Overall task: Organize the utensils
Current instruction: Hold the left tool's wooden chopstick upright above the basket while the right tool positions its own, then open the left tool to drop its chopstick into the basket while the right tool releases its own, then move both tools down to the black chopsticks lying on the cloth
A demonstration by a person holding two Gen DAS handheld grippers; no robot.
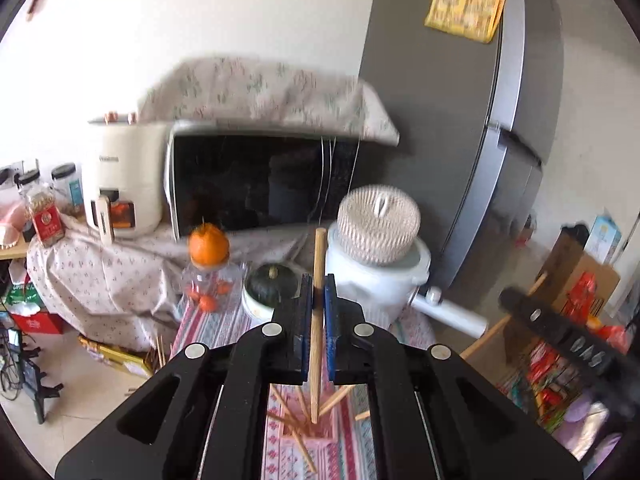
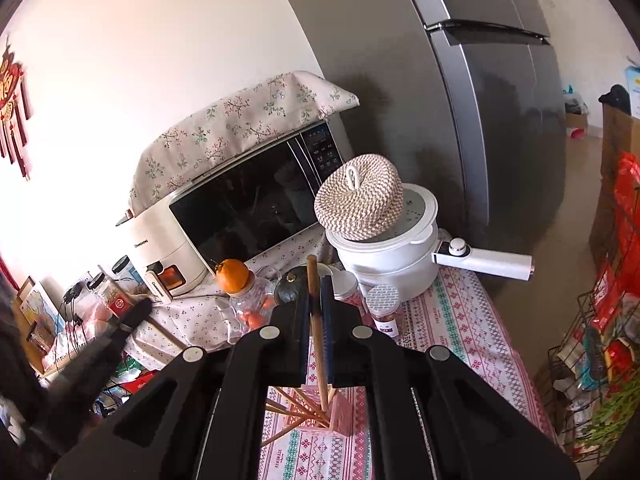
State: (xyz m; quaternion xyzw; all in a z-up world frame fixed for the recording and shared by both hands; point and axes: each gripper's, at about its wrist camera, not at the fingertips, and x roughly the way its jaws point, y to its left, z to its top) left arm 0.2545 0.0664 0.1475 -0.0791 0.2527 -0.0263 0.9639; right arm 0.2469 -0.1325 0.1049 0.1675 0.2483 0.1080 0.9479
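the wall (image 2: pixel 160 60) is white and bright with light. a tall grey fridge (image 2: pixel 400 80) stands at the right, with a yellow paper (image 1: pixel 464 8) stuck on it. a black microwave (image 2: pixel 248 204) sits by the wall under a flowery cloth (image 2: pixel 240 124). next to it is a cream cooker (image 1: pixel 120 184). a white pot (image 2: pixel 384 256) sits at the back of the table on a pink patterned tablecloth (image 2: pixel 460 320). red decorations (image 2: pixel 12 104) hang on the wall at the left. the floor (image 1: pixel 80 380) is pale tile
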